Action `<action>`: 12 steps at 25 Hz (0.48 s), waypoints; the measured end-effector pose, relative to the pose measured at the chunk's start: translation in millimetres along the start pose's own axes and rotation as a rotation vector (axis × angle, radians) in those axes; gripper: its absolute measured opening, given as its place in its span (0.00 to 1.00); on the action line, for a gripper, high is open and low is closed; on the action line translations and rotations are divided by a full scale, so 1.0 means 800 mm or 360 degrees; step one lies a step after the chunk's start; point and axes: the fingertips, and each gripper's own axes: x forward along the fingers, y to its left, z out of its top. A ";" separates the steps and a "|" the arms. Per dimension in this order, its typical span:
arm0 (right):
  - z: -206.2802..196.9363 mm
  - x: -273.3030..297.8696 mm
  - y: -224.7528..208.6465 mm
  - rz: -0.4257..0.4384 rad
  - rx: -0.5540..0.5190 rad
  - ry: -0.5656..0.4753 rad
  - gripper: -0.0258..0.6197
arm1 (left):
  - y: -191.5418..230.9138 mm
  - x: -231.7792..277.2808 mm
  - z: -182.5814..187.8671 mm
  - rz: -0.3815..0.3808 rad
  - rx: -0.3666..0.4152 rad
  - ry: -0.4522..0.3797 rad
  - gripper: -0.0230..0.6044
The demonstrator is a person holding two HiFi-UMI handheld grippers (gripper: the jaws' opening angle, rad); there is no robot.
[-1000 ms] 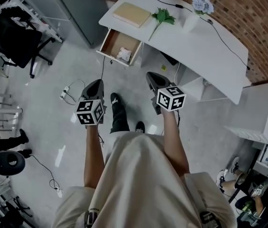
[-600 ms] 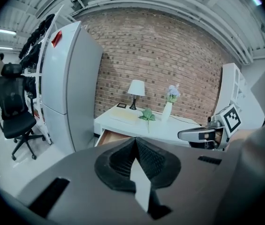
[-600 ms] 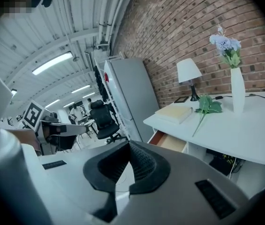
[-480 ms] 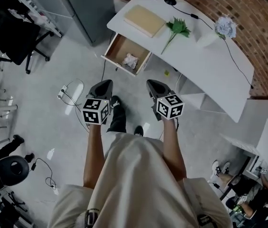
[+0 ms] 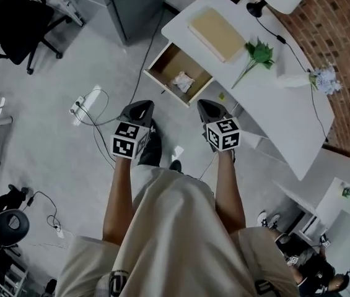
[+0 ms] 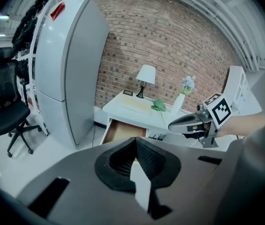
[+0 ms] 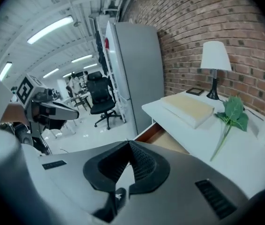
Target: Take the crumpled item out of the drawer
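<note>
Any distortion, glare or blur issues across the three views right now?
Head view: dim, low contrast, but the crumpled item in the drawer is sharp enough to pick out. Left gripper view: heavy fisheye, black corners, brick wall bowed. Right gripper view: same fisheye, ceiling light blown out.

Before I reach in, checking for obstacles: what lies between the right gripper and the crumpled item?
Only the drawer's front rim; otherwise bare, in the head view.

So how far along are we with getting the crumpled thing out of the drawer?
Done: the wooden drawer of the white desk stands open. In hand: nothing; left gripper and right gripper hover short of it, jaws together, empty. To do: the crumpled white item lies inside, ungrasped.
</note>
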 end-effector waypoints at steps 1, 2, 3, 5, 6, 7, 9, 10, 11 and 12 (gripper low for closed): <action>0.000 0.011 -0.001 -0.0013 -0.0047 0.0043 0.08 | 0.007 -0.002 -0.009 -0.0011 -0.0015 0.0029 0.06; 0.001 0.023 -0.003 -0.0029 -0.0088 0.0078 0.08 | 0.016 -0.003 -0.019 -0.0021 -0.0033 0.0059 0.06; 0.003 0.034 -0.004 -0.0045 -0.0122 0.0103 0.08 | 0.026 -0.004 -0.028 -0.0029 -0.0052 0.0083 0.06; 0.005 0.057 -0.004 -0.0063 -0.0160 0.0128 0.08 | 0.047 -0.003 -0.045 -0.0045 -0.0087 0.0109 0.06; 0.004 0.067 -0.004 -0.0068 -0.0169 0.0141 0.08 | 0.056 -0.001 -0.052 -0.0053 -0.0093 0.0124 0.06; 0.001 0.075 -0.006 -0.0075 -0.0180 0.0161 0.08 | 0.063 0.001 -0.059 -0.0059 -0.0093 0.0144 0.06; -0.007 0.085 -0.013 -0.0090 -0.0213 0.0216 0.08 | 0.069 0.007 -0.067 -0.0072 -0.0083 0.0185 0.06; -0.010 0.088 -0.017 -0.0094 -0.0233 0.0243 0.08 | 0.070 0.011 -0.068 -0.0081 -0.0077 0.0193 0.06; -0.014 0.090 -0.021 -0.0099 -0.0250 0.0266 0.08 | 0.071 0.015 -0.069 -0.0092 -0.0073 0.0194 0.06; -0.017 0.093 -0.024 -0.0105 -0.0263 0.0285 0.08 | 0.073 0.019 -0.070 -0.0103 -0.0070 0.0195 0.06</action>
